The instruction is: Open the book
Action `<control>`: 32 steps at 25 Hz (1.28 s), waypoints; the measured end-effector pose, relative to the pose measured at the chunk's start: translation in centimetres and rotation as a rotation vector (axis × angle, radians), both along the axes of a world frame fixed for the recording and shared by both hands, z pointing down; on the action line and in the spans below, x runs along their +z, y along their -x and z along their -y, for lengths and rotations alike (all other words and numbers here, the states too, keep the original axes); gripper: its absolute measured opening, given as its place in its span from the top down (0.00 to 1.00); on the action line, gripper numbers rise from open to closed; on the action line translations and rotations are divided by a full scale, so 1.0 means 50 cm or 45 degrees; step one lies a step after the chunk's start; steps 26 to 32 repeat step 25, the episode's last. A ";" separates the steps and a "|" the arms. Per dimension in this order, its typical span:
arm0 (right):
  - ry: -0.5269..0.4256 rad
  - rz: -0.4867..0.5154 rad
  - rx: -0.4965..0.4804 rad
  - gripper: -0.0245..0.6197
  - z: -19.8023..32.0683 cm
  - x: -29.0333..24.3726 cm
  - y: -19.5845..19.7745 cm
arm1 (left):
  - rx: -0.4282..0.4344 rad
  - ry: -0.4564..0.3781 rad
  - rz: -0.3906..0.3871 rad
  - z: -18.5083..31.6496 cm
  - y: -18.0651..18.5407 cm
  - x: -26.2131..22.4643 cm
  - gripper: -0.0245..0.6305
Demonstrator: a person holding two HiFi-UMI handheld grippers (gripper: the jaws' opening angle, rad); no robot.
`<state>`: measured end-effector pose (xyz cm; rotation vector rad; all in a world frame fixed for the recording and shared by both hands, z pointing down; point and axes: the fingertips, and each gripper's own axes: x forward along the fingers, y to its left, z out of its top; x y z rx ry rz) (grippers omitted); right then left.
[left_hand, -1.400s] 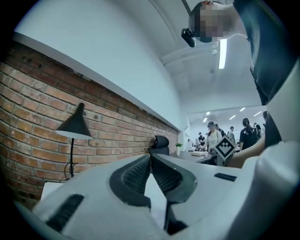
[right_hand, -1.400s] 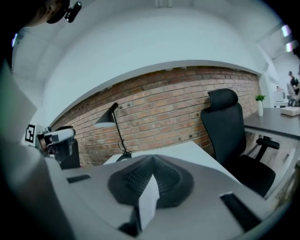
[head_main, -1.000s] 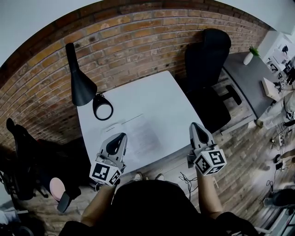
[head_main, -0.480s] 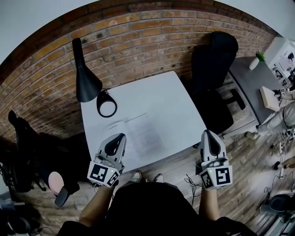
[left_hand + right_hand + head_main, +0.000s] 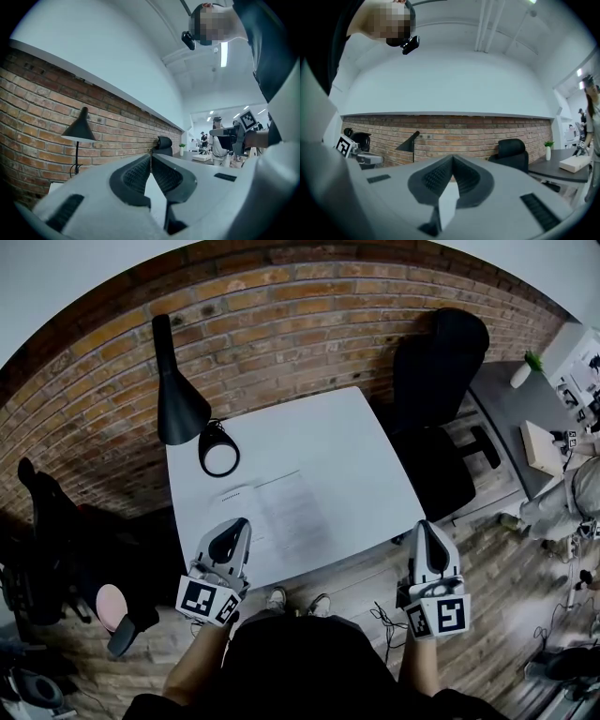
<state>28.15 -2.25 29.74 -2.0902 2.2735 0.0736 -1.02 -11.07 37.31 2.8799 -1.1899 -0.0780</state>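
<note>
Spanning the middle, the white desk (image 5: 319, 442) carries the book (image 5: 286, 512), flat near its front edge; left tool (image 5: 237, 525) by the book's left side, right tool (image 5: 424, 525) off the desk's corner, both with jaws together, empty

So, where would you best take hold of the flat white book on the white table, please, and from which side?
The white book lies flat on the white table, so only an edge offers a pinch: probably the thin one nearest the person, approached level from the table's front. The left gripper, shut, is closest and must open first. Which edge is the spine I cannot tell.
</note>
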 end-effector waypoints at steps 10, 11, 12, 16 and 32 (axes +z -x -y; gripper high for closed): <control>-0.001 0.030 -0.025 0.94 -0.030 0.014 0.025 | 0.007 0.008 0.010 -0.029 0.005 0.010 0.91; 0.000 0.034 -0.023 0.94 -0.034 0.015 0.026 | 0.010 0.008 0.011 -0.033 0.005 0.011 0.91; 0.010 0.030 -0.014 0.94 -0.039 0.020 0.024 | 0.013 0.009 0.012 -0.037 0.005 0.012 0.91; 0.050 0.003 0.017 0.94 -0.059 0.037 0.016 | 0.015 0.018 0.021 -0.049 0.007 0.014 0.91; 0.051 0.011 0.009 0.94 -0.074 0.042 0.024 | 0.018 0.012 0.029 -0.069 0.010 0.011 0.91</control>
